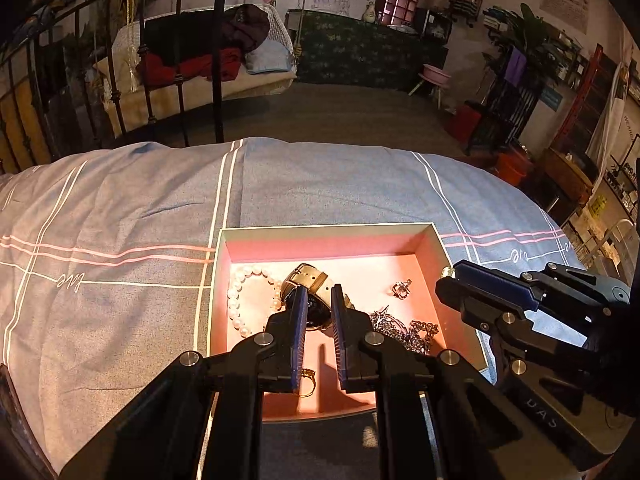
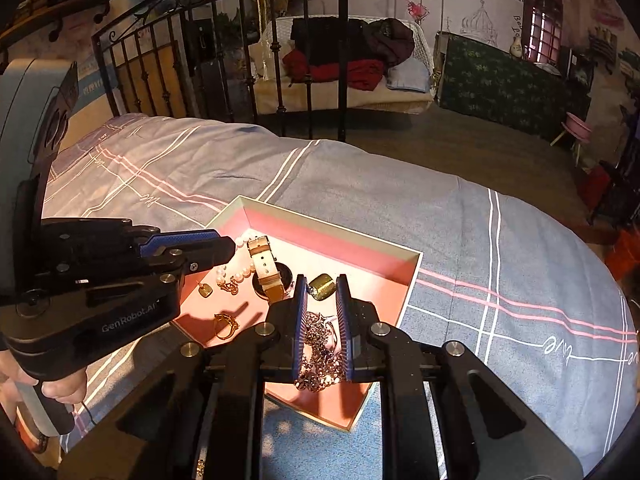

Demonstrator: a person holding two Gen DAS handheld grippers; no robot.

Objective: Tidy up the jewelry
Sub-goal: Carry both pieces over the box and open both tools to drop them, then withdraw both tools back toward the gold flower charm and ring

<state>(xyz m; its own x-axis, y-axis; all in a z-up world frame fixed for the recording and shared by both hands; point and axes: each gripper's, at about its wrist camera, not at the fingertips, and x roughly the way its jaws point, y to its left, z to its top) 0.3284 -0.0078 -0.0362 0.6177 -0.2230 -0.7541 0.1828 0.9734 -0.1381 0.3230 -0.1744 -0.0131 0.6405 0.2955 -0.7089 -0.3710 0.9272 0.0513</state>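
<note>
My right tool [image 2: 322, 288] spread over chain pile [image 2: 320, 344] in pink box [image 2: 416, 276] on bed; left tool [image 1: 319, 300] spread above watch [image 1: 316, 280]. Risk: chain tangles, drags neighbouring pendant out.

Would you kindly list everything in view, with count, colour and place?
tray: one, pink inside with a pale rim, on the bed
bedspread: one, blue with white and pink lines, under the tray
pearl bracelet: one, white, tray's left side
watch: one, tan strap, dark face, tray's middle
chain heap: one, silvery, tray's right side
gold ring: one, near edge
gold pendant: one, beside the pearls
left tongs: black and blue, over the watch
right tongs: black and blue, over the chain heap
</note>
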